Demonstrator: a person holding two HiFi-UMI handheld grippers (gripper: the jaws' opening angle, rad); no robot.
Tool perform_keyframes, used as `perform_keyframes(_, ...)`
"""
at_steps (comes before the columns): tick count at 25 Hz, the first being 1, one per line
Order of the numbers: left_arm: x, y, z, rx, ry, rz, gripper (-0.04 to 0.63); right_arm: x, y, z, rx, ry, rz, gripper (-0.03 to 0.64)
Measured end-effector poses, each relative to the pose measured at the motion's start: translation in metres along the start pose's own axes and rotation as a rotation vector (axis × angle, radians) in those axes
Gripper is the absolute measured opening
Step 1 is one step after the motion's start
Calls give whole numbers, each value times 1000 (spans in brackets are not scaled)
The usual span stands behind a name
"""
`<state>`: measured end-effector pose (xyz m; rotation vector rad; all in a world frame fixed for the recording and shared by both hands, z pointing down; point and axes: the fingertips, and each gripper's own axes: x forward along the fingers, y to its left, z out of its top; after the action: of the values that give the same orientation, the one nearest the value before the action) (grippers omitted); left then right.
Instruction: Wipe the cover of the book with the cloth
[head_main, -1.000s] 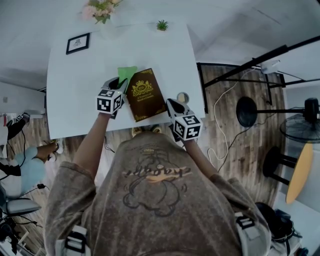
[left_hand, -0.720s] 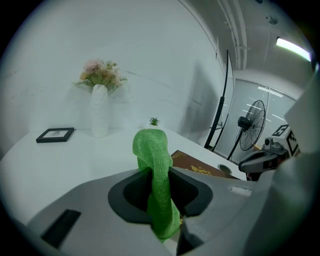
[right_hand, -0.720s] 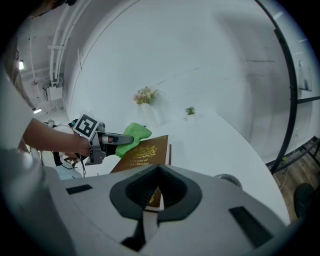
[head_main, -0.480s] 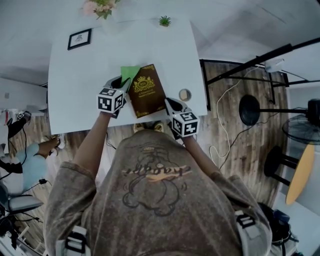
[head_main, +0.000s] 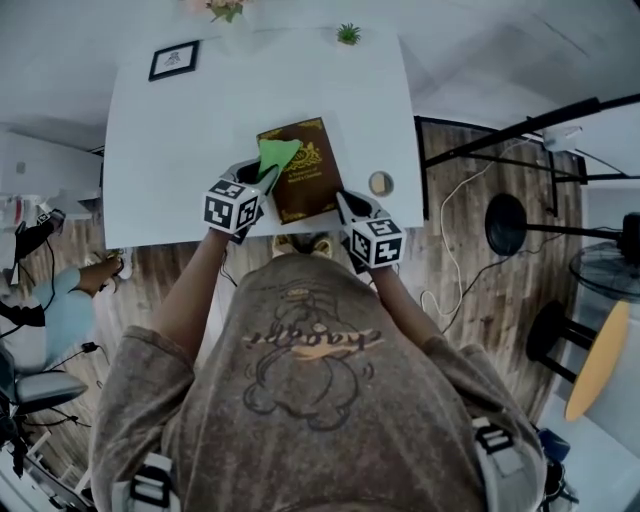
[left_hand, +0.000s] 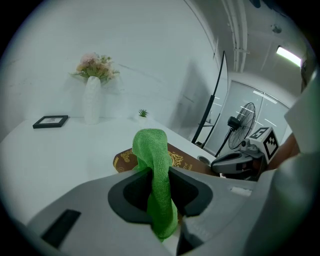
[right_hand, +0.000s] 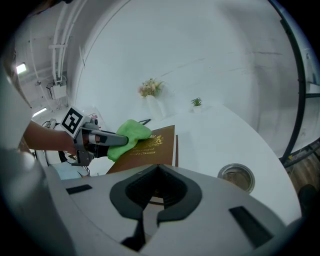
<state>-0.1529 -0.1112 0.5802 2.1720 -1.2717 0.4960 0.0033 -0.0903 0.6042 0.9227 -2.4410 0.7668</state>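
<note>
A brown book (head_main: 305, 172) with gold print lies flat on the white table (head_main: 170, 150), near its front edge. My left gripper (head_main: 262, 181) is shut on a green cloth (head_main: 278, 155), which rests on the left part of the cover. In the left gripper view the cloth (left_hand: 156, 170) stands up between the jaws, with the book (left_hand: 186, 161) just beyond. My right gripper (head_main: 347, 207) is at the book's near right corner, jaws shut with nothing seen between them. The right gripper view shows the book (right_hand: 152, 145) and the left gripper (right_hand: 112, 138) with the cloth (right_hand: 129, 135).
A small round tin (head_main: 380, 183) sits right of the book. A picture frame (head_main: 173, 60), a white vase of flowers (left_hand: 93, 100) and a little plant (head_main: 348, 34) stand along the table's far side. Lamp stands and a fan (left_hand: 239, 131) are on the floor to the right.
The left gripper has carried the cloth from beside the book's far left corner onto the cover. The right gripper stays at the near right corner.
</note>
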Motion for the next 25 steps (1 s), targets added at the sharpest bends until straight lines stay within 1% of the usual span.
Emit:
perform_keyframes(4,-7,-16,-10,-10,8,-27,80,0,0,1,13,-2,6,2)
perform_keyframes(9,-15,-33,-23,-41,13,-61,80,1,0,0,8,0,10,2)
perform_keyframes(13,-22,-48,-33,-50,42,-98,80,1,1,0,16,3,15,2)
perform_keyframes(16,-26,-60,-42,-58,80,-147,80,2,2,0,23,2,17,2)
perform_keyframes(21,-36,-85,-58,-73,164,-264,80,2,3,1,22,2,21,2)
perform_keyframes(23,-41,-92,-62,-97,190,-304,80,3,4,3,24,1,24,2)
perform_keyframes(25,-45,-96,-60,-138,199,-342,80,4,4,3,31,4,27,2)
